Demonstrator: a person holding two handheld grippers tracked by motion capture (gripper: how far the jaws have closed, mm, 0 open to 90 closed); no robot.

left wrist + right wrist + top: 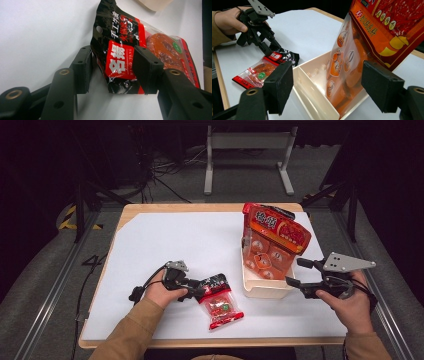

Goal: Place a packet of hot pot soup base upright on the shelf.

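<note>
**Thin grip on the packet's corner**

Left claw (112, 72) straddles the black top edge of the red-and-black plastic snack packet (218, 301) lying flat on the white tabletop (165, 245), pads not clearly pressing. Lift now and it may slip. Right claw (327, 87) hangs spread beside the cream divided box (317, 105); a nudge could topple the tall orange pouch (270, 245).

Left arm: tan sleeve, comes in from the bottom edge, forearm angled up and to the right.
Left hand (162, 292): wrapped around its tool, knuckles up.
Left claw (200, 291): low and near level, pointing right, jaws part-way apart.
Right hand (350, 307): gripping from behind, wrist strapped.
Right claw (292, 271): pointing left, jaws spread wide, nothing pressed between them.
</note>
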